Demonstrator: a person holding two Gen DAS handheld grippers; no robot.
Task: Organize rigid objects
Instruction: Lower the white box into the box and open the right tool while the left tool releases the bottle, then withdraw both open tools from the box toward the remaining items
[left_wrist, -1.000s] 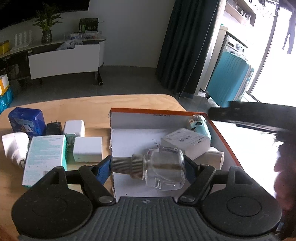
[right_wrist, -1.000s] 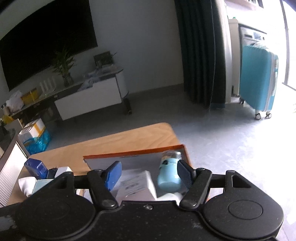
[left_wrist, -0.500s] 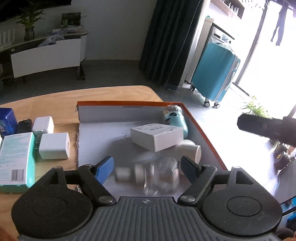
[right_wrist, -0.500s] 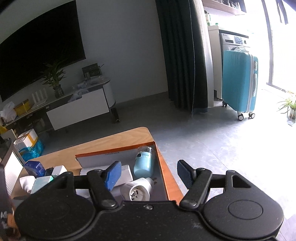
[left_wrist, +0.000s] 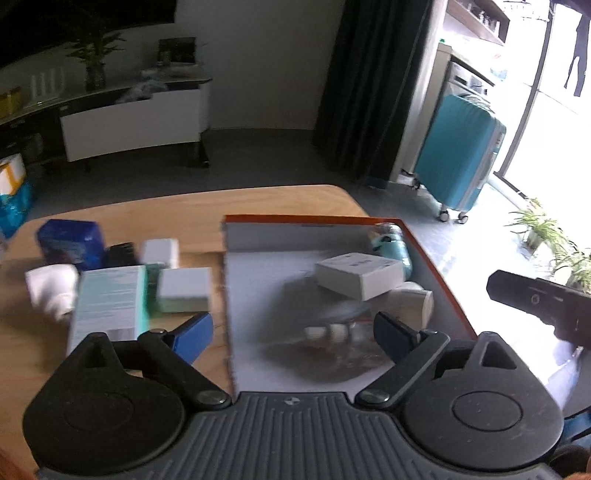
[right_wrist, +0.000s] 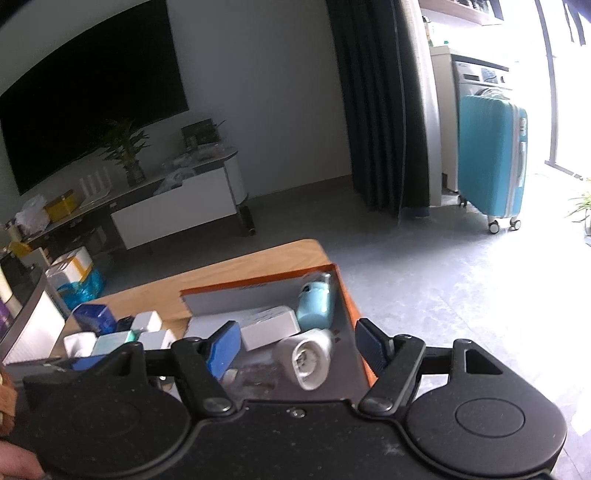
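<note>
A shallow box with an orange rim (left_wrist: 436, 266) lies on the wooden table (left_wrist: 192, 210). In it are a white carton (left_wrist: 360, 275), a teal bottle (left_wrist: 391, 243), a white plug (left_wrist: 413, 299) and a clear glass bottle (left_wrist: 340, 343), blurred, lying on the box floor. My left gripper (left_wrist: 291, 332) hovers just above that bottle, its jaws opening and not touching it. My right gripper (right_wrist: 297, 341) hangs over the box's near right corner, jaws opening, holding nothing. The white plug (right_wrist: 310, 354) and the glass bottle (right_wrist: 255, 376) lie below it.
Left of the box stand a blue box (left_wrist: 70, 243), a teal-and-white carton (left_wrist: 109, 302), a white box (left_wrist: 183, 290), a white adapter (left_wrist: 160, 251) and another white plug (left_wrist: 51, 288). The right gripper's body (left_wrist: 535, 299) shows beyond the box's right rim. A teal suitcase (right_wrist: 491, 162) stands on the floor.
My left gripper let go of the glass bottle, which dropped onto the box floor, and its jaws spread wider. The right gripper drew back to the right of the box and opened a little.
</note>
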